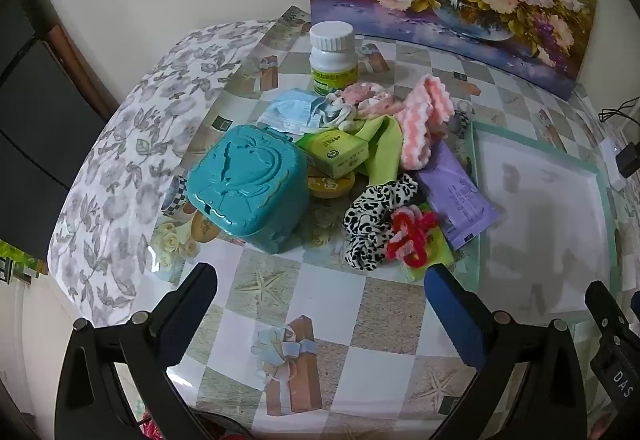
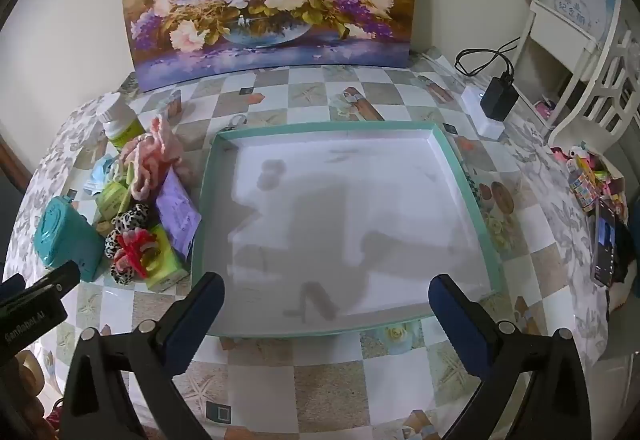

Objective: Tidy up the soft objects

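Scrunchies (image 1: pixel 370 226) and knitted bands (image 1: pixel 426 120) heaped at twelve o'clock of left gripper (image 1: pixel 320 276), tangled with boxes (image 1: pixel 334 152); tray (image 2: pixel 460 168) bare under right gripper (image 2: pixel 326 292). Both claws spread wide, empty. Risk: snagging a neighbour, dragging boxes, toppling bottle (image 1: pixel 332 56).

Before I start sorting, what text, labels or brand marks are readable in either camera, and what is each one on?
"DAS": right gripper, on the part seen at the left camera's edge; letters beyond it are cut off.
"GenRobot.AI" (roughly, small and dim): left gripper, in the right camera.
Chinese characters, too blurred to read: white card on the shelf.
Print too small or blurred: white bottle, green box, purple packet, yellow tin.
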